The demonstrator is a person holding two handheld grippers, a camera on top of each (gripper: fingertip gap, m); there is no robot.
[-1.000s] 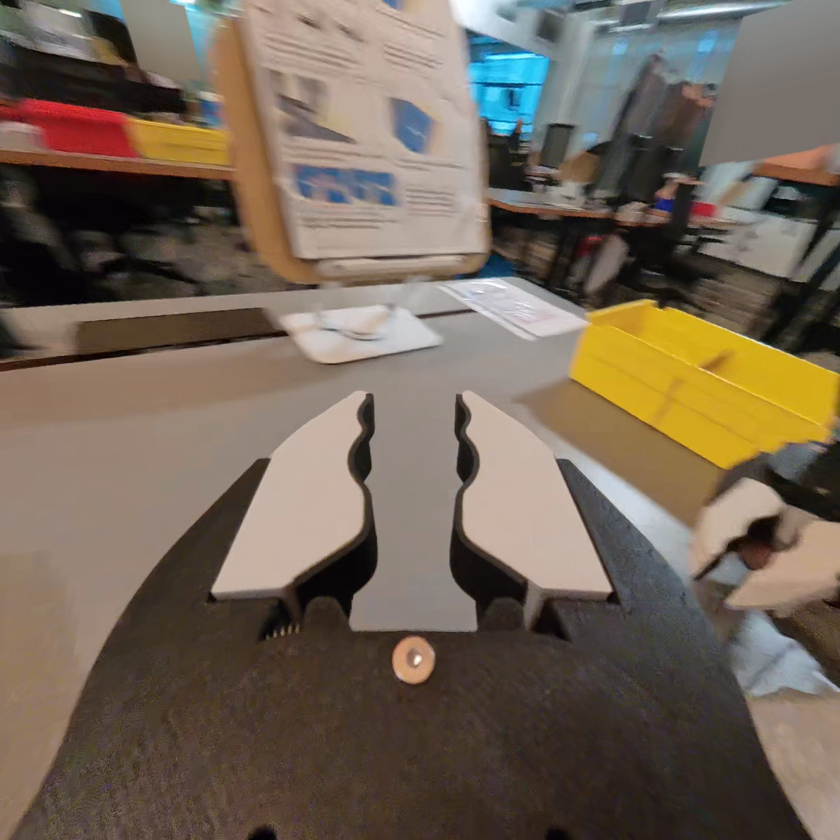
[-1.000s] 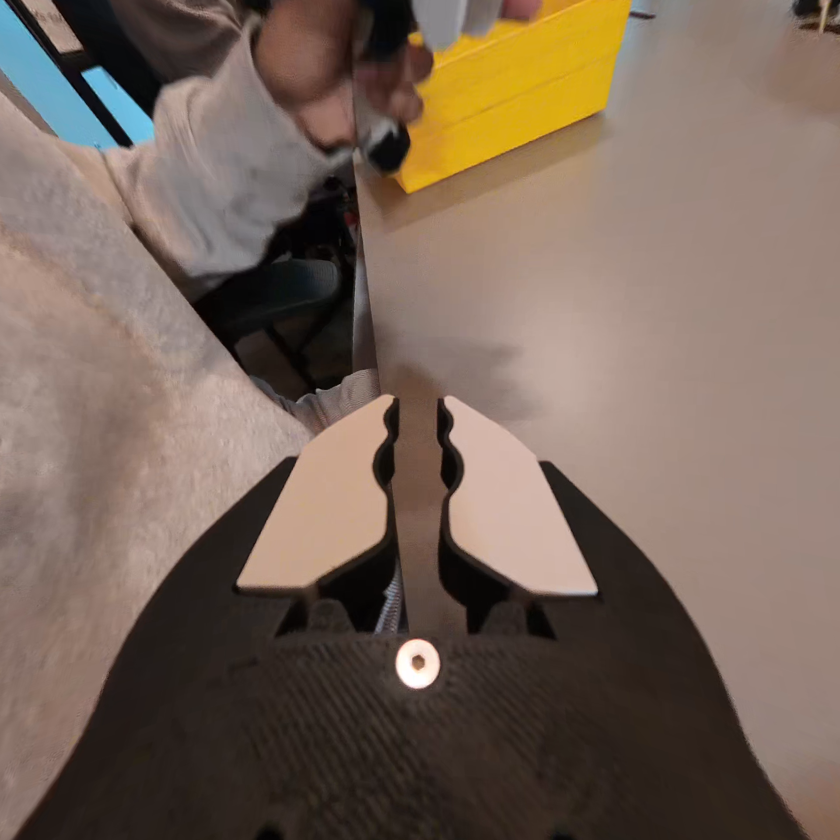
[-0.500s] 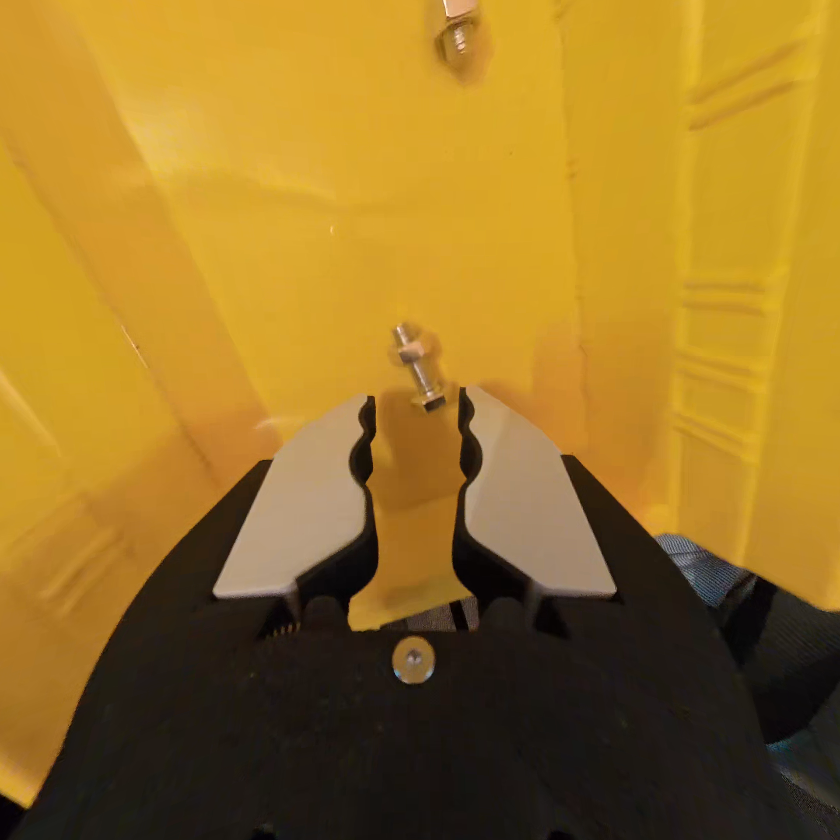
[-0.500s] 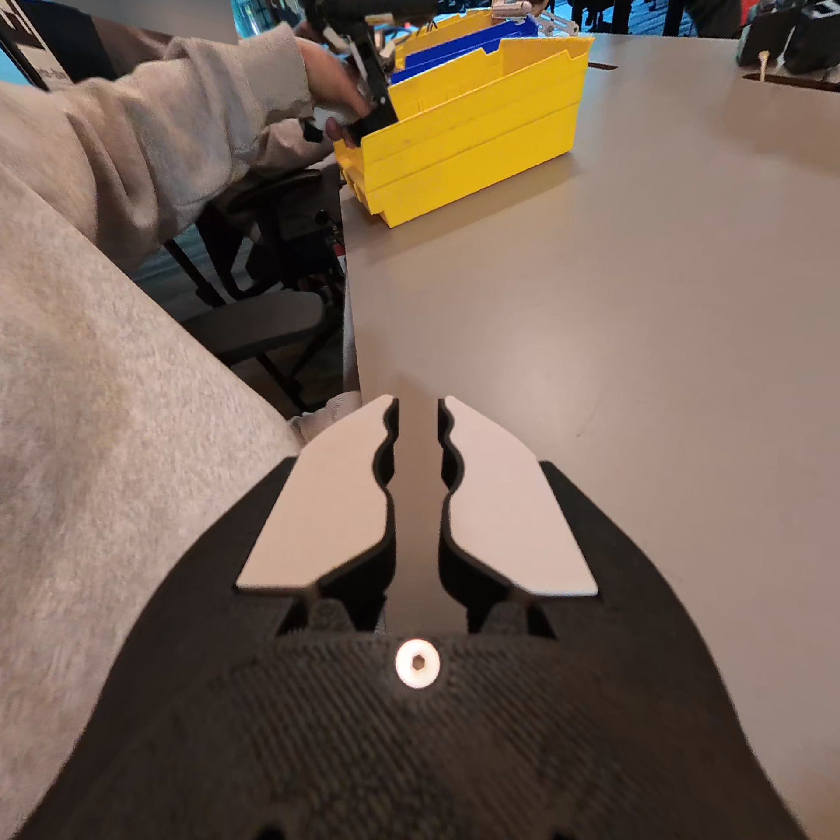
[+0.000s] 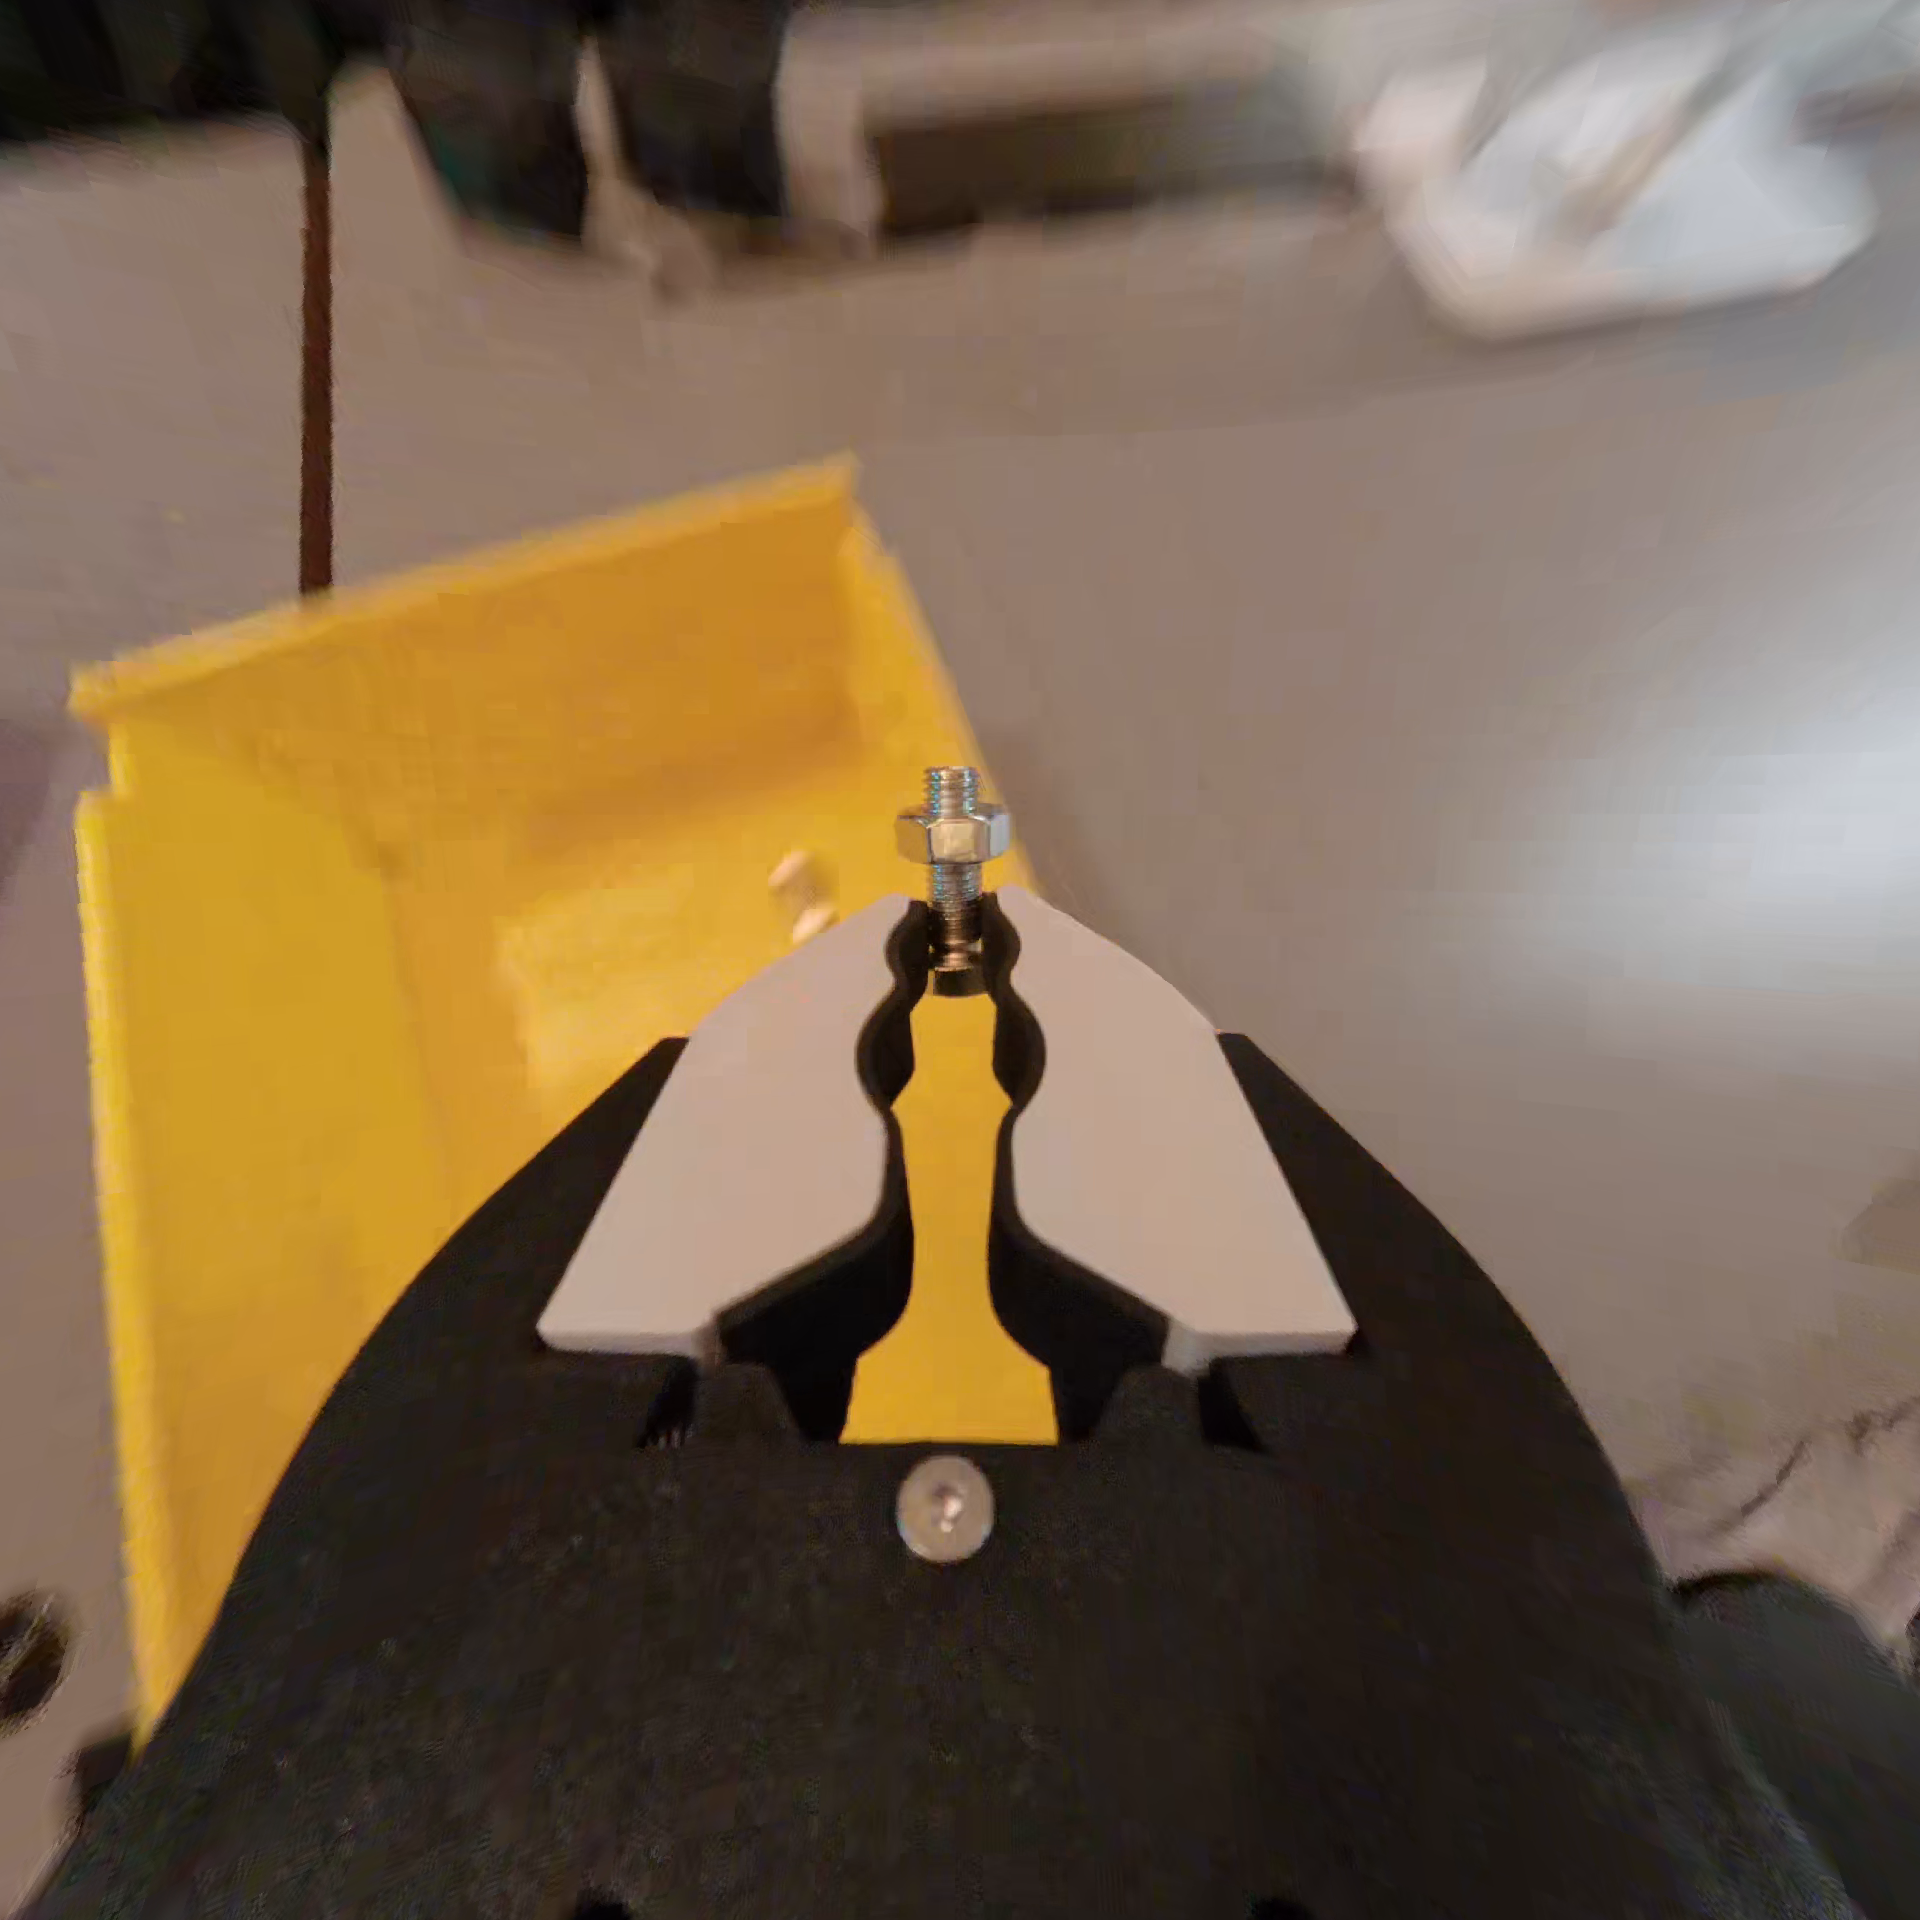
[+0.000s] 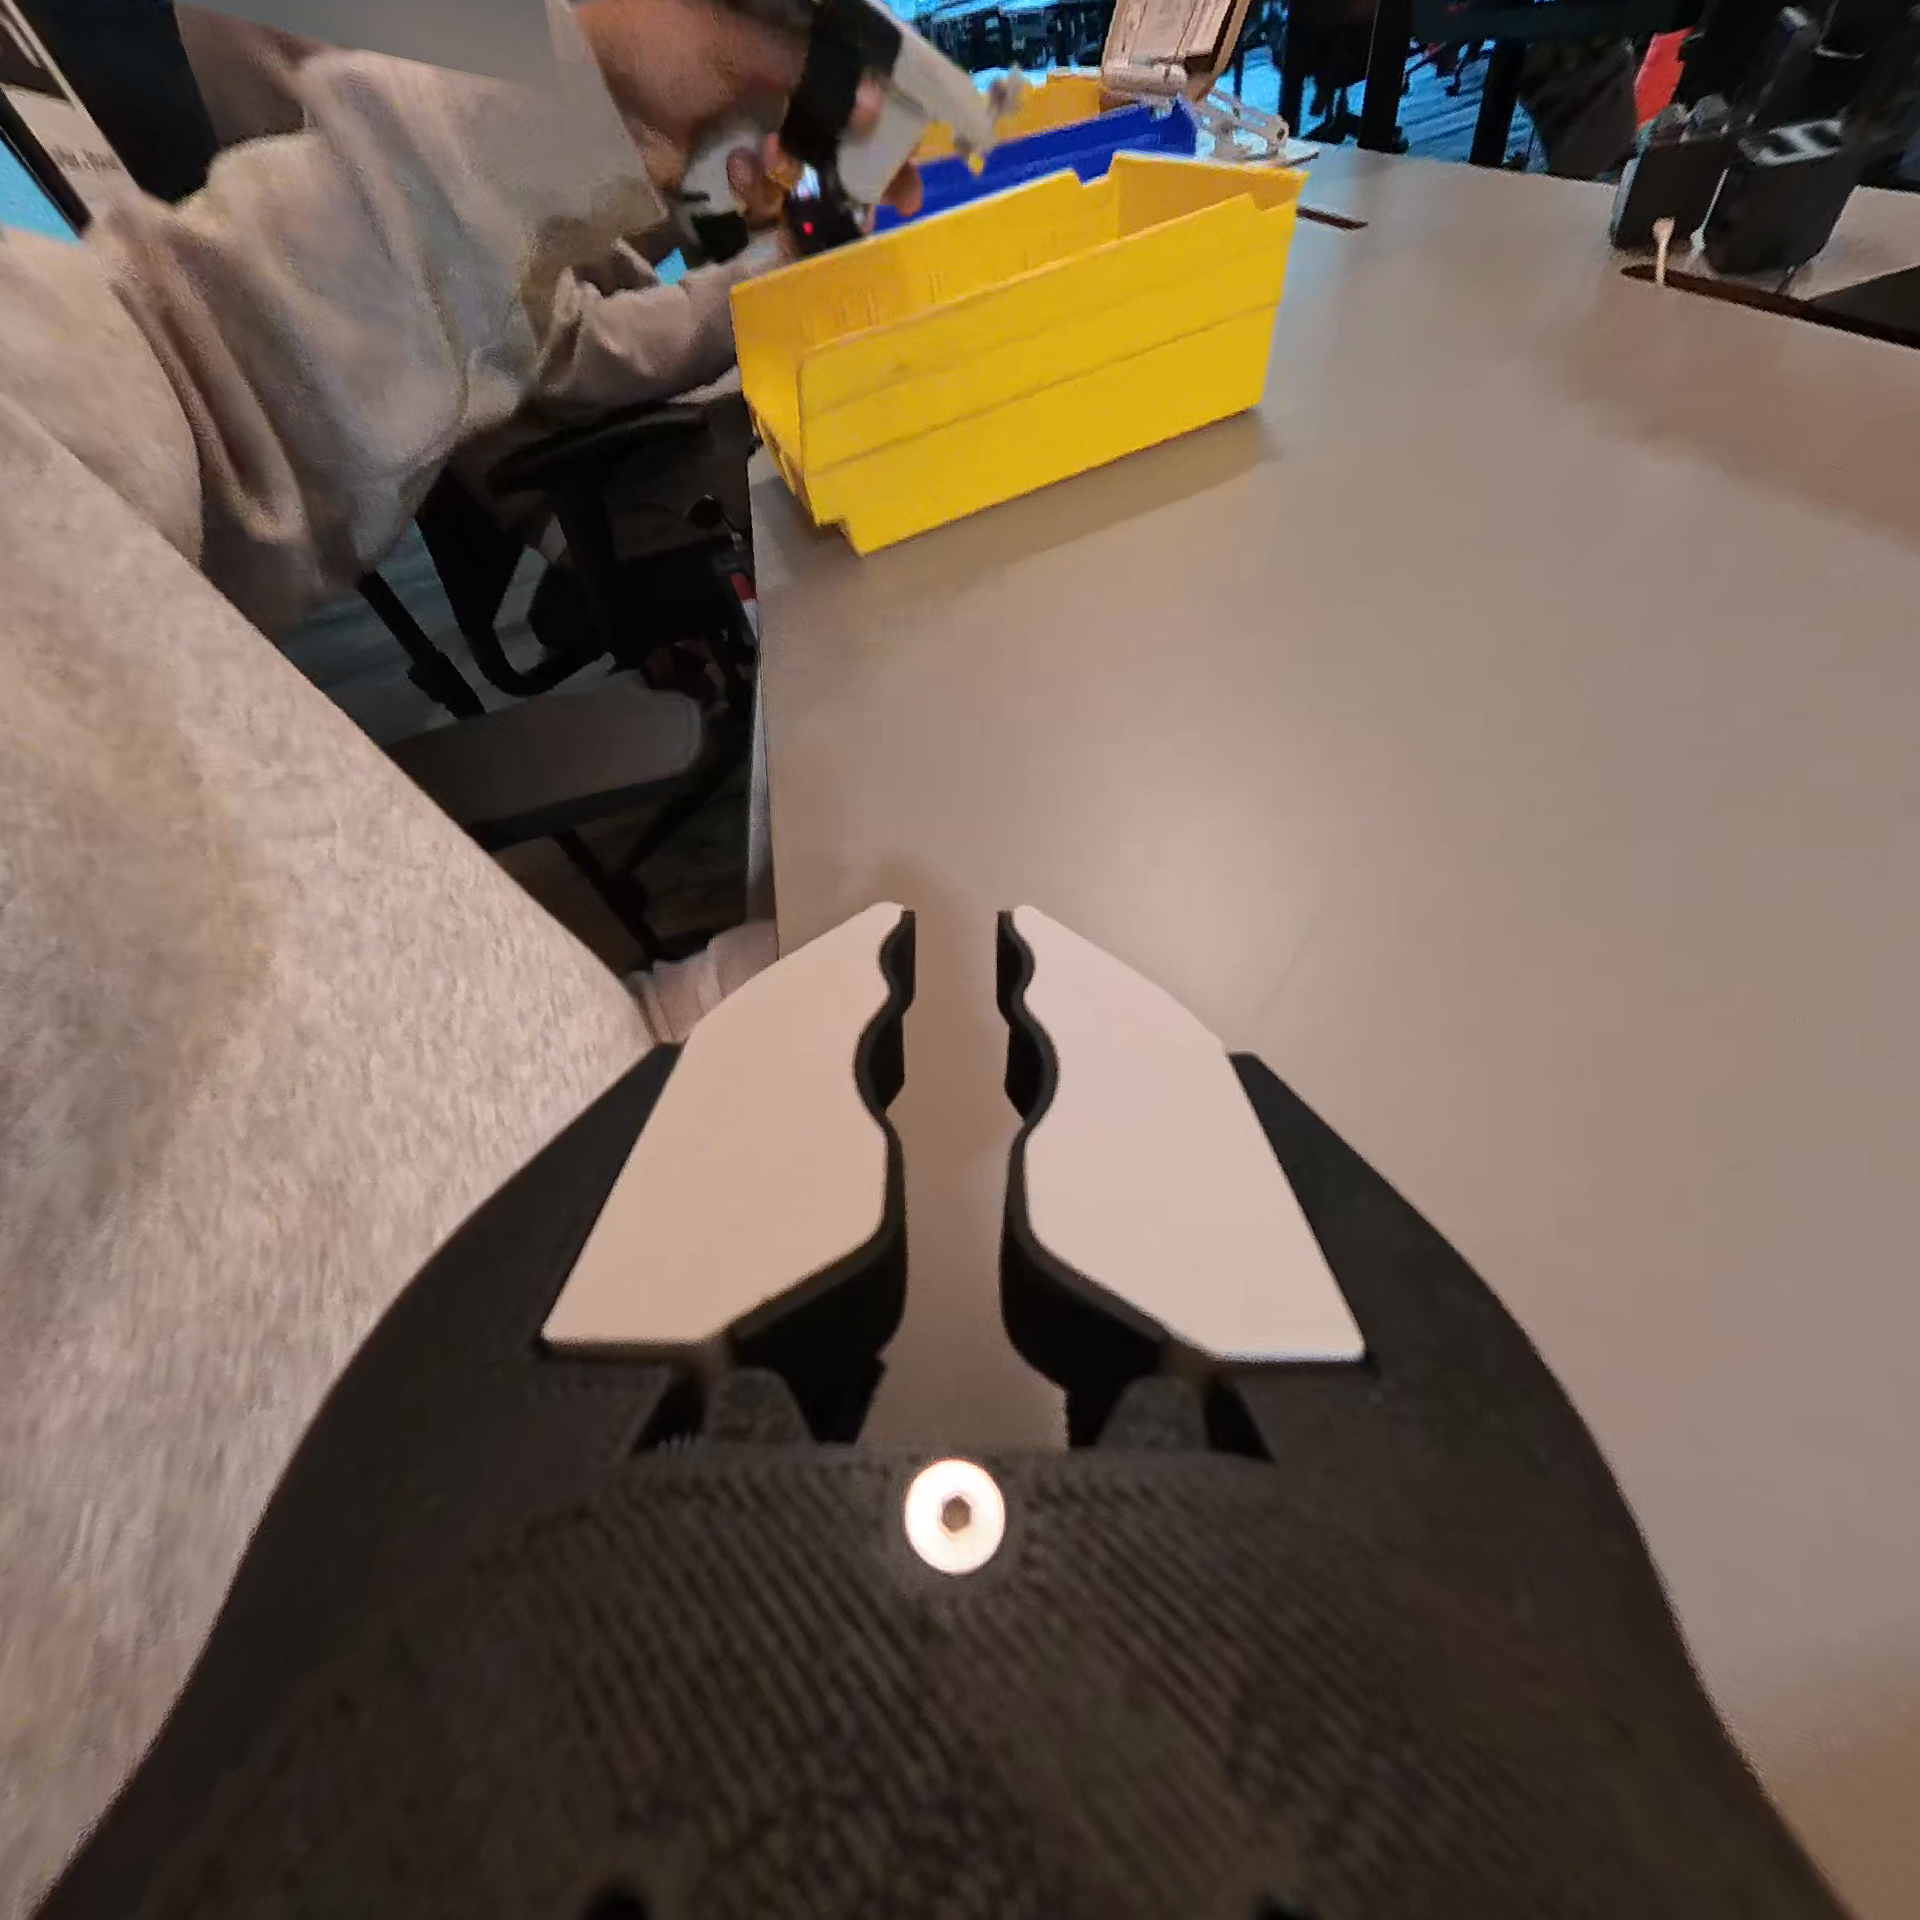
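Note:
My left gripper (image 5: 953, 920) is shut on a silver bolt (image 5: 952, 862) with a nut threaded on it. It holds the bolt by the head end, upright and sticking out past the tips, above a yellow bin (image 5: 343, 831). Another small bolt (image 5: 800, 894) lies on the bin floor, blurred. My right gripper (image 6: 954, 920) is slightly open and empty, low over the grey table (image 6: 1455, 727) near its left edge. In the right wrist view the yellow bin (image 6: 1039, 353) stands farther off, with the left gripper (image 6: 883, 104) and a hand above it.
A blue bin (image 6: 1039, 156) stands behind the yellow one. A person's grey sleeve (image 6: 208, 935) fills the left of the right wrist view, with a dark chair (image 6: 582, 727) below the table edge. Dark devices (image 6: 1766, 177) stand at the far right. A white tray (image 5: 1621, 208) lies beyond the bin. Spacing between my two grippers at the tips: around 45 centimetres.
My left gripper went into the yellow bin, closed on the bolt lying there, and has lifted it above the bin. My right gripper stayed slightly open and tilted up a little.

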